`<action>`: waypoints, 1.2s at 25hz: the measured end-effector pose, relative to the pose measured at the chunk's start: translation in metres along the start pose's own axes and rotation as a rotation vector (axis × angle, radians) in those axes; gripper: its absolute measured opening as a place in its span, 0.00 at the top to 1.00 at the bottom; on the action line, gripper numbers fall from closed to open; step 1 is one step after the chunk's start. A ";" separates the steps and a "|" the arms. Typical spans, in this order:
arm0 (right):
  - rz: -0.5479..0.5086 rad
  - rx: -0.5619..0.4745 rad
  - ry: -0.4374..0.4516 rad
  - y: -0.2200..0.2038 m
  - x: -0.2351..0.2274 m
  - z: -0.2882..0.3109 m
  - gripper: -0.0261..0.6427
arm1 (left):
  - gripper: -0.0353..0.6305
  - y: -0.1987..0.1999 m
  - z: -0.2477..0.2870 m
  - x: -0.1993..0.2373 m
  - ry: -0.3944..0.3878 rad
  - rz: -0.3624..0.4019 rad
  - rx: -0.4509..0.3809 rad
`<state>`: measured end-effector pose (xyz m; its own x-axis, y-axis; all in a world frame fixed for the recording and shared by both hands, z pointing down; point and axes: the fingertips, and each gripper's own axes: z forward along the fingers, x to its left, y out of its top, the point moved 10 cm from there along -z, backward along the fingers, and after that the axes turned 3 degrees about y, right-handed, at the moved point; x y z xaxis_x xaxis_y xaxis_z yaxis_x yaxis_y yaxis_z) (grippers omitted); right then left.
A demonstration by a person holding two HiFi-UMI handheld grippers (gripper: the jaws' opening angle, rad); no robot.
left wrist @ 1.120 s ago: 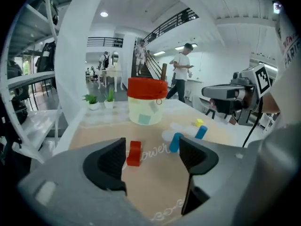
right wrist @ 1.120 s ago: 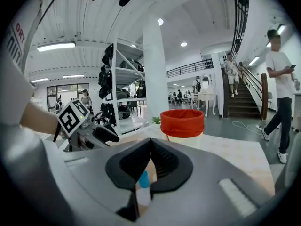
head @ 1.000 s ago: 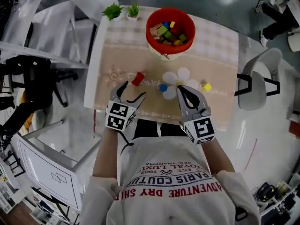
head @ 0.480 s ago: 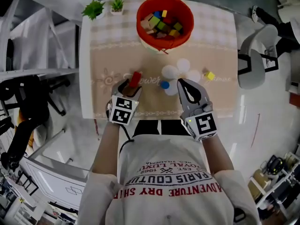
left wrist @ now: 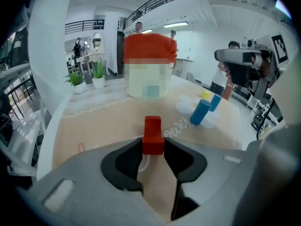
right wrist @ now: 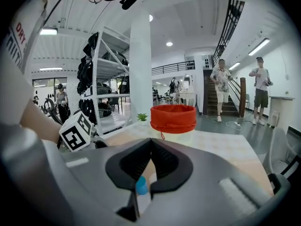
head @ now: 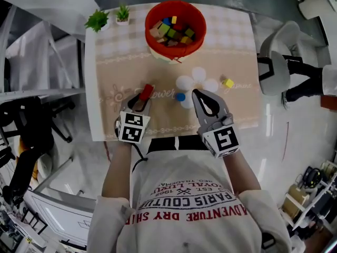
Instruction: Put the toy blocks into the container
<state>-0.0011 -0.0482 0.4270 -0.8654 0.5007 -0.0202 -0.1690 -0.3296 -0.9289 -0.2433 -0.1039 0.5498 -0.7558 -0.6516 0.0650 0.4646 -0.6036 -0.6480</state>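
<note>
Left gripper [left wrist: 153, 145] pinching a red oblong toy block [left wrist: 152, 126]: the jaws have just been closing, and both tips are pressed against the block's lower sides, with the block held upright and projecting above them. In the head view this gripper is seen over the near left part of a beige patterned table mat [head: 116, 78], its marker cube turned toward the person. Right gripper [right wrist: 150, 141] shown with its jaw tips brought together and nothing gripped. A blue cylindrical toy block [head: 180, 96] is glimpsed through the gap behind those tips. It rests on the mat just beside that gripper, toward the left one, at the edge of a white flower print [head: 200, 75]. A yellow cube-shaped toy block [head: 228, 83] is set to the right of the flower, apart from both grippers. At the far side of the mat is placed a round container with an orange-red rim and a pale body [head: 149, 33], in which blocks of several colours are already heaped. Two small potted green plants [head: 98, 20] are placed at the far left corner of the white table [head: 89, 104], near the container
</note>
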 end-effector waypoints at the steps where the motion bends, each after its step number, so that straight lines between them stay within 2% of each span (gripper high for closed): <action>1: -0.003 -0.006 -0.006 0.002 0.000 -0.001 0.96 | 0.72 0.004 -0.004 0.000 -0.002 0.005 -0.016; 8: -0.025 -0.054 -0.019 0.021 -0.003 -0.014 0.96 | 0.72 0.051 -0.045 -0.010 -0.001 0.045 -0.169; 14: -0.046 -0.078 -0.016 0.045 -0.021 -0.026 0.96 | 0.72 0.101 -0.080 -0.023 0.034 0.092 -0.304; 20: -0.083 -0.144 -0.019 0.068 -0.046 -0.026 0.96 | 0.72 0.155 -0.090 -0.026 0.062 0.147 -0.417; 25: -0.093 -0.157 -0.035 0.078 -0.068 -0.029 0.96 | 0.72 0.199 -0.078 -0.027 0.094 0.205 -0.446; 30: -0.071 -0.179 -0.066 0.077 -0.088 -0.033 0.96 | 0.72 0.234 -0.048 -0.031 0.078 0.252 -0.405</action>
<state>0.0775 -0.0910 0.3447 -0.8841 0.4625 0.0667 -0.1496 -0.1449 -0.9781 -0.1328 -0.2028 0.3594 -0.6824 -0.7087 -0.1790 0.4320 -0.1935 -0.8809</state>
